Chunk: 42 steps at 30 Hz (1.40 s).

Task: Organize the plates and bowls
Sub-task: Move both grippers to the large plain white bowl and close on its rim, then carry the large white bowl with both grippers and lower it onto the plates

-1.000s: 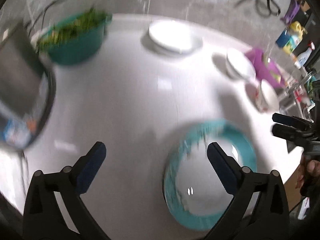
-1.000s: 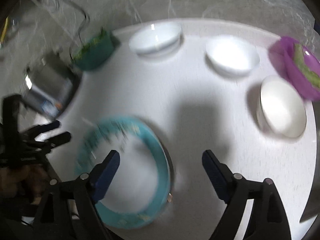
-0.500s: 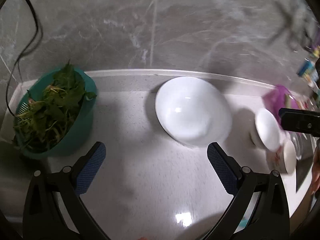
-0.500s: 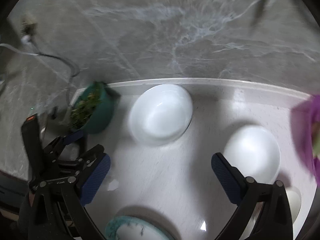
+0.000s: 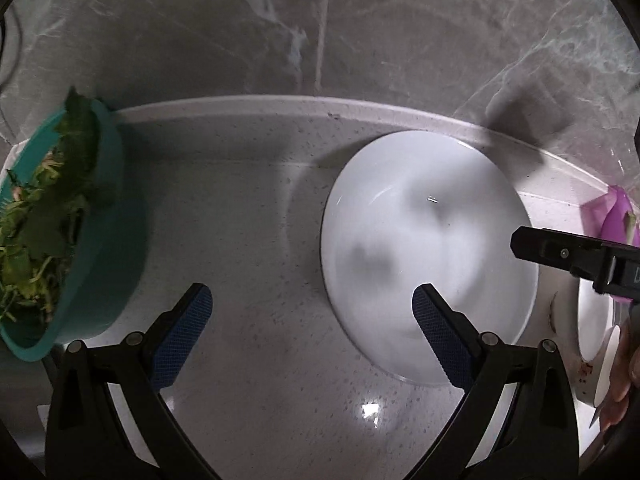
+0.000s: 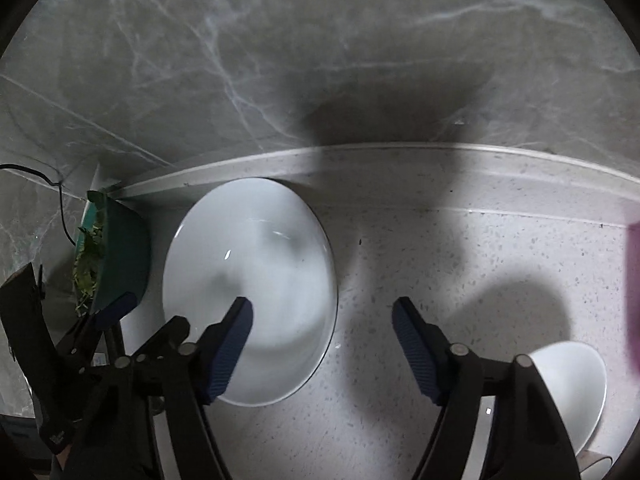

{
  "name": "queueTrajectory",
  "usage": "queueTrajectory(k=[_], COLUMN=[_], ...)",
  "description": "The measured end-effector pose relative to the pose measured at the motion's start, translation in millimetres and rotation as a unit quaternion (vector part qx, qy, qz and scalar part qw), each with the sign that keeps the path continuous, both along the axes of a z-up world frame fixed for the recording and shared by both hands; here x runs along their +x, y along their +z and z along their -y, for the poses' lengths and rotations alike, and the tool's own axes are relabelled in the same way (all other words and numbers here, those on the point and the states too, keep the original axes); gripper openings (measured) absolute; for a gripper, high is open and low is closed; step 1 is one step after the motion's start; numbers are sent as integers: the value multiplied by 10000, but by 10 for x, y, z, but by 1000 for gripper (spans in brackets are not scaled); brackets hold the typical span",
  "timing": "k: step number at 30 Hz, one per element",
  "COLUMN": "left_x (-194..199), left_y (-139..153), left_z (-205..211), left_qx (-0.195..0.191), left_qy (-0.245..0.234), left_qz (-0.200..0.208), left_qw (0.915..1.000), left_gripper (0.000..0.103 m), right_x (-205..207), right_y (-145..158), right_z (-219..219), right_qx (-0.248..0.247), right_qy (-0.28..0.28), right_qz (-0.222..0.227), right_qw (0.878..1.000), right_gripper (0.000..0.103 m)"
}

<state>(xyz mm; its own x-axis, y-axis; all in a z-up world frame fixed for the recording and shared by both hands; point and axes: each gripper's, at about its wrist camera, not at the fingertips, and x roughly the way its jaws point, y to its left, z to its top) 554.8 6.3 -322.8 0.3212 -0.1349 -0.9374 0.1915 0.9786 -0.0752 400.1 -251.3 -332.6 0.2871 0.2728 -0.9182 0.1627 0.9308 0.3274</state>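
The wide white bowl [image 5: 428,256] sat upright on the pale speckled bench [image 5: 248,240], close to the raised back edge under the marbled wall [image 5: 320,40], and it lay between the two claws. The left claw [image 5: 312,312] hovered over it with jaws spread wide and nothing in them; its right finger [image 5: 436,332] hung above the bowl's near inner slope, while the other finger stood over bare bench, so the near-left rim fell inside the gap. The right claw [image 6: 322,344] had just been closing, yet it was open and empty, its left finger [image 6: 230,348] over the bowl's near side and its other finger over bare bench, the near-right rim between them. Glazed and stiff, the bowl would likely be slippery, fairly weighty and easy to chip, so the best hold looked to be a pinch across the rim wall, one pad inside and one outside. A second, smaller white bowl [image 6: 576,384] rested just behind and right of the right claw. Left of the left claw stood a teal basin [image 5: 100,248] of leafy greens [image 5: 36,224], and a purple container [image 5: 618,216] showed beyond the right claw's arm.
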Motion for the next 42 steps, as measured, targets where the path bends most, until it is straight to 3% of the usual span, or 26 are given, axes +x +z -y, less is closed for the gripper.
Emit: queueTrajectory(k=[5,6,7,8,9,10,13,17,28,36,42], left_x=[149,174,150,173,186,218,267,244,62,-312,-647], left_y=[-140,-166,-188,-217,-242,-280,-327,-372,-231,-92,-187], left_z=[11,4,14,6,-9,-18,-17,37,65,-261,-459], left_qx=[-35,-64,-68,-64,-73,-124,-253,-336,-254,-256,-232], left_qy=[30,23,8,9,24,30,-35,-170,-213,-84,-5], left_qz=[-75,-97,-126,-155,-182,-237,-254,-292,-159,-53,-116], left_qw=[10000,9999,9999,9999,9998,9996,9994,9989,9993,9996,9997], left_gripper=[98,95,84,67,57,39,30,12,12,12,12], right_x=[167,176,187,193,200,203,201,190,70,-388,-753], right_y=[-89,-108,-137,-172,-213,-252,-310,-326,-278,-25,-27], right_z=[-19,-34,-59,-73,-84,-89,-96,-97,-362,-821,-1152], right_qx=[-105,-144,-176,-165,-124,-100,-58,-59,-198,-279,-242], right_qy=[-11,24,83,116,140,158,212,281,503,916,1128], right_qz=[-130,-145,-197,-270,-346,-413,-484,-472,-349,-107,-142], right_qw=[9999,9998,9996,9994,9992,9990,9986,9985,9979,9953,9932], right_gripper=[66,59,53,41,29,25,14,12,12,14,15])
